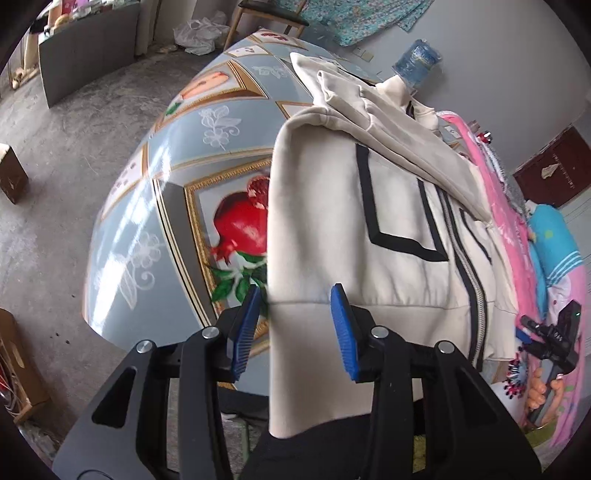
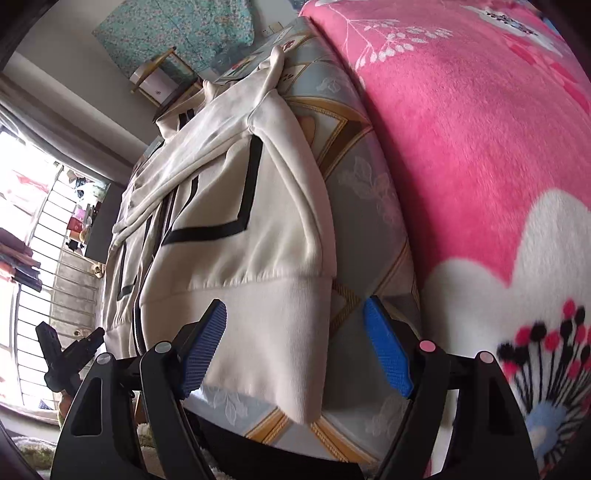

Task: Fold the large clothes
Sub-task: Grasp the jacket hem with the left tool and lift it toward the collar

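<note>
A cream zip-up jacket (image 1: 332, 206) with black stripes lies spread on a table under a blue fruit-print cloth (image 1: 155, 206), its ribbed hem hanging over the near edge. My left gripper (image 1: 297, 332) stands open around the hem's left corner, and the blue pads (image 1: 245, 332) do not press the cloth. In the right wrist view the jacket (image 2: 229, 266) shows its other hem corner, which sits between the wide-open fingers of my right gripper (image 2: 295, 350) without being pinched. Each view shows the other gripper at its edge, held by a hand (image 1: 543, 391).
A pink fleece blanket (image 2: 480, 147) lies piled on the table just right of the jacket. A blue water bottle (image 1: 417, 62) stands beyond the collar. Cardboard boxes (image 1: 14, 173) sit on the grey floor at left, and a wooden chair (image 1: 269, 18) stands at the far end.
</note>
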`<state>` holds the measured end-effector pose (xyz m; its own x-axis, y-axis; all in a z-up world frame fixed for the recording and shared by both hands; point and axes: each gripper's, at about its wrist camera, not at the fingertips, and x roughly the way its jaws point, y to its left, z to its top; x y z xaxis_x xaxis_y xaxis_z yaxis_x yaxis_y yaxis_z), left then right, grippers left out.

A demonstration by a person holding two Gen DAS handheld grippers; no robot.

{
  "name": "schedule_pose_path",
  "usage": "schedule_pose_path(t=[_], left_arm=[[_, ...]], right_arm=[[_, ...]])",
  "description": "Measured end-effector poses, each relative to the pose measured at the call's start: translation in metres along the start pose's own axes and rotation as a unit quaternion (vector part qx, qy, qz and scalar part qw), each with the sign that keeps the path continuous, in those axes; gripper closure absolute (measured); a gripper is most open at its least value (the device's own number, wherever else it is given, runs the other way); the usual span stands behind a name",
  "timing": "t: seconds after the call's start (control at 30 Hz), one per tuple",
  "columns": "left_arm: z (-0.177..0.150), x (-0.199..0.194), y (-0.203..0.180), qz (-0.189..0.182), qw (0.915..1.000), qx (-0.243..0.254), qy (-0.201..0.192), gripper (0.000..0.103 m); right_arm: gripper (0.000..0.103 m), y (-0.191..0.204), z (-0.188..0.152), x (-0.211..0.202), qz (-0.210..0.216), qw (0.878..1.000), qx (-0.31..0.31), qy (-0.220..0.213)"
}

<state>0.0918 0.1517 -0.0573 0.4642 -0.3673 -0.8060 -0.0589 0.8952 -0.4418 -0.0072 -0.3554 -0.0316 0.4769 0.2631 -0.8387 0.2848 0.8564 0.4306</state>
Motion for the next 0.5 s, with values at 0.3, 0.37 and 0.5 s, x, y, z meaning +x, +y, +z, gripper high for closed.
schedule_pose_path(t=[0.3, 0.37, 0.5], left_arm=[[-0.027, 0.000, 0.001, -0.022, 0.9995, -0.017, 0.012, 0.082], [-0.030, 0.001, 0.003, -0.022, 0.9993, -0.028, 0.009, 0.083], [-0.033, 0.002, 0.000, -0.008, 0.9996, -0.026, -0.008, 0.096]], right_arm=[[0.047, 0.000, -0.033, -0.008, -0.004, 1.000, 0.011, -0.002], [0.061, 0.000, -0.037, -0.006, 0.002, 1.000, 0.015, -0.001], [0.085, 0.005, -0.039, 0.004, -0.014, 1.000, 0.006, -0.004]])
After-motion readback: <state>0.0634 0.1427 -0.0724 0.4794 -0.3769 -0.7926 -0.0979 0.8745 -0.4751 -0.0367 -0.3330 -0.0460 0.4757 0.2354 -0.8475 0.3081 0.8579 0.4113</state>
